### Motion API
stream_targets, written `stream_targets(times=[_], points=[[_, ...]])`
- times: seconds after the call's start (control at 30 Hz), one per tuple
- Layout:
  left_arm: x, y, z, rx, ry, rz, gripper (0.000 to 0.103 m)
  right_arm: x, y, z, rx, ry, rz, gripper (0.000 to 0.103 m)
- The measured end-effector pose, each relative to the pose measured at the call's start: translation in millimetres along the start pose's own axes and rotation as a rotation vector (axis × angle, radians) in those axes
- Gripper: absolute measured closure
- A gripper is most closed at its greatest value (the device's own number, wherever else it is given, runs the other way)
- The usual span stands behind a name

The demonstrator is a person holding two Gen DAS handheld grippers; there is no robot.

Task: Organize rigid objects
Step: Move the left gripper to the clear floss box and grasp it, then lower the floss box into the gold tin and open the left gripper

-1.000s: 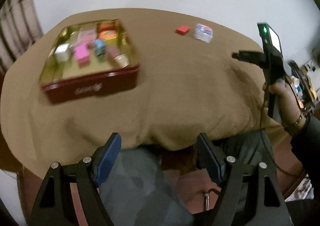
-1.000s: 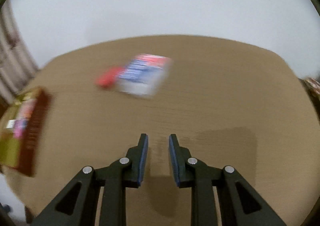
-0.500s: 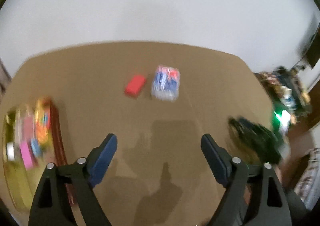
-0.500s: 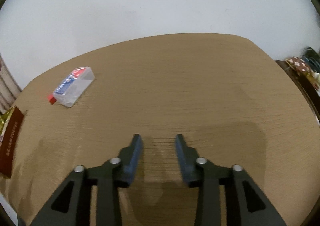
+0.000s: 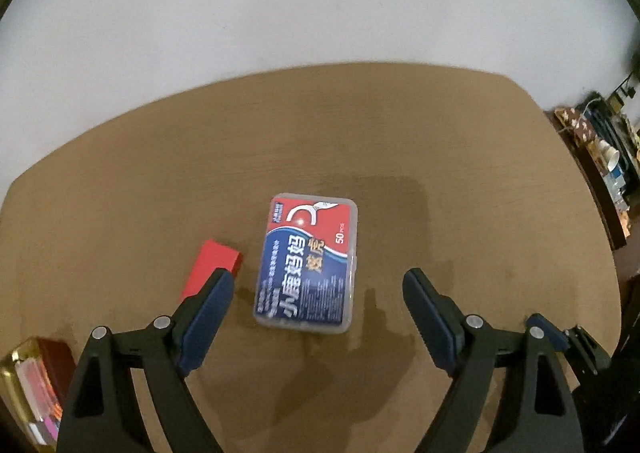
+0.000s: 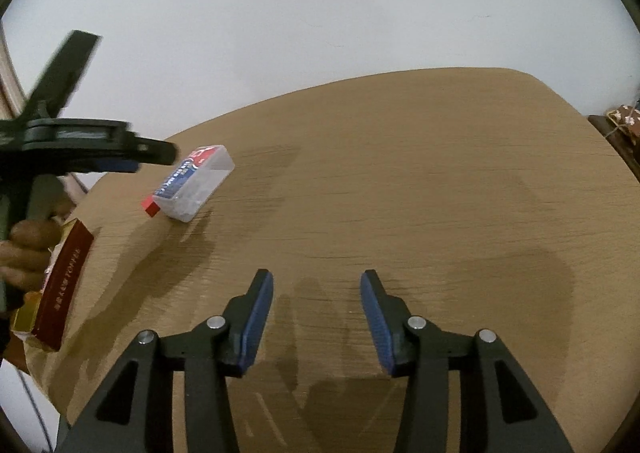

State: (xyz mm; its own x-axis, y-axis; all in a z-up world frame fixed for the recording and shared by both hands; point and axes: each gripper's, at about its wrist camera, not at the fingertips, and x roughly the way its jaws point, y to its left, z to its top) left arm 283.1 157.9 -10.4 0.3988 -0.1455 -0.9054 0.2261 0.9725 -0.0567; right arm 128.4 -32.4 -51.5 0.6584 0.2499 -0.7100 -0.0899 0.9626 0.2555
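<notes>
A clear plastic box with a red and blue label (image 5: 310, 265) lies flat on the wooden table (image 5: 460, 157). A small red block (image 5: 212, 267) sits just left of it. My left gripper (image 5: 316, 293) hangs open above the box, its fingers apart on either side and not touching it. In the right wrist view the same box (image 6: 194, 183) and red block (image 6: 151, 209) lie far left, under the left gripper held by a hand (image 6: 24, 249). My right gripper (image 6: 317, 293) is over bare table, its jaws opening with nothing between them.
A dark red tin with a gold inside (image 5: 38, 381) holds several small items at the table's left edge; its side shows in the right wrist view (image 6: 64, 285). Cluttered shelves (image 5: 604, 157) stand beyond the table's right edge.
My left gripper swept from the near edge by the tin across to hover over the plastic box. My right gripper went from nearly shut to partly open and swung right, away from the box.
</notes>
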Motion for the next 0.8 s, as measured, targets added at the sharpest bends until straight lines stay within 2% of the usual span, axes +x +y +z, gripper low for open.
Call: stream_targets(times=[0.2,0.23,0.27,0.3,0.33,0.37,0.53,0.7,0.8], points=[[25.8,-8.1,2.2,0.046,0.052,0.038,0.02,-6.9,-2.2,-0.5,0.005,-0.017,0.026,0.057],[31.3,-9.1,1.4,0.049,0.069,0.049,0.026,-7.5,-2.6,-0.6,0.006,-0.02,0.027,0.056],[36.3,-9.4,0.4,0.047,0.084,0.054,0.043,-12.2,-4.9,-2.0,0.007,-0.022,0.029,0.056],[41.0,-10.0,-0.7,0.049,0.095,0.056,0.046,-13.2,-5.5,-2.0,0.009,-0.024,0.032,0.057],[44.3,-10.7,-2.0,0.052,0.102,0.049,0.046,-11.1,-4.2,-1.6,0.011,-0.027,0.031,0.056],[41.8,-11.5,-5.3,0.057,0.068,0.044,0.046,-12.1,-4.8,-1.2,0.015,-0.029,0.031,0.056],[35.9,-21.8,-19.0,0.089,0.057,0.052,0.046,-8.5,-4.3,0.1,0.03,-0.029,0.028,0.056],[-6.2,-17.7,-56.6,0.022,-0.004,0.063,0.046,-1.8,-1.7,5.2,0.03,-0.011,0.024,0.056],[-43.5,-3.2,-91.4,-0.069,-0.02,0.069,0.046,2.2,-1.0,6.8,0.031,0.0,0.012,0.056]])
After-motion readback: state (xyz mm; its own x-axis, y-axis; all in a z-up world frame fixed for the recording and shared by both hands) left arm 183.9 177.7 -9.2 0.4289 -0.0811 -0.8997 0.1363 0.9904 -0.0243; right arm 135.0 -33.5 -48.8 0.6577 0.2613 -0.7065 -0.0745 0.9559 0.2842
